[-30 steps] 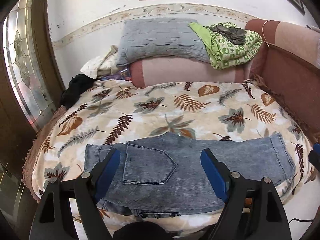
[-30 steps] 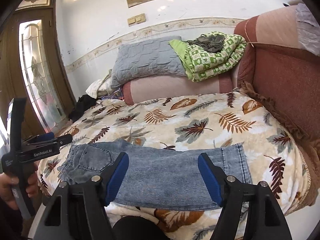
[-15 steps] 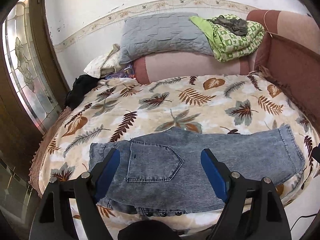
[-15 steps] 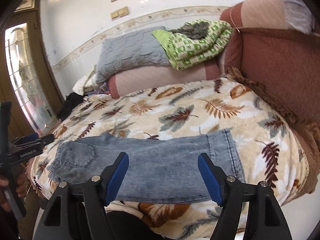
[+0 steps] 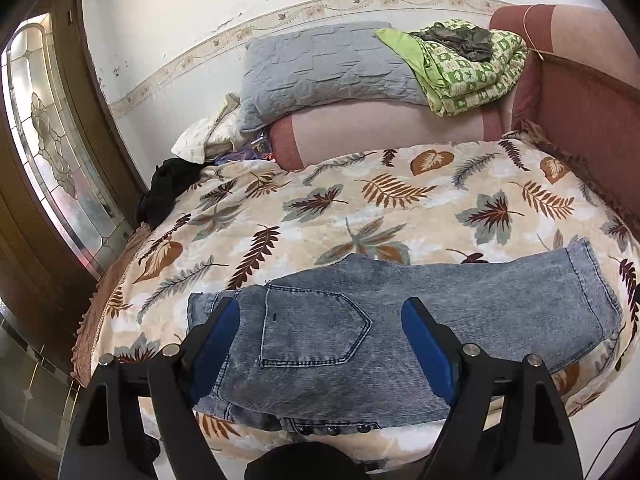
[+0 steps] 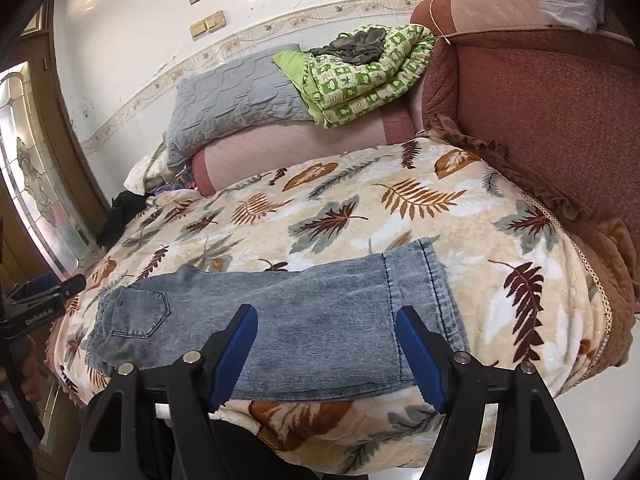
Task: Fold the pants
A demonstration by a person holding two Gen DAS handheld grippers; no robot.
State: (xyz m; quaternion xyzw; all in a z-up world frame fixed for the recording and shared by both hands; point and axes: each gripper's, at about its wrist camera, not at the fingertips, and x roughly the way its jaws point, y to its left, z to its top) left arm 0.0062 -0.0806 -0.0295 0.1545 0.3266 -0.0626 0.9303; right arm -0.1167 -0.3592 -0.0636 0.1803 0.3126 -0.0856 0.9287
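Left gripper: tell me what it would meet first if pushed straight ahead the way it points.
Most likely the jeans, near the back pocket. The left gripper is open and holds nothing, and the denim fills the gap between its fingers. Depth is unclear, so the leaf-print blanket beyond might come first.

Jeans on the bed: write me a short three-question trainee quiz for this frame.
1. True or false: the jeans lie flat on the leaf-print blanket, held by neither gripper.
2. Which end of the jeans does the left gripper face? A) hem B) waist and back pocket C) neither
3. Fill in: the green quilt rests partly on the grey ____.

Key: 1 true; the left gripper and the right gripper are both open above the denim. 2 B. 3 pillow.
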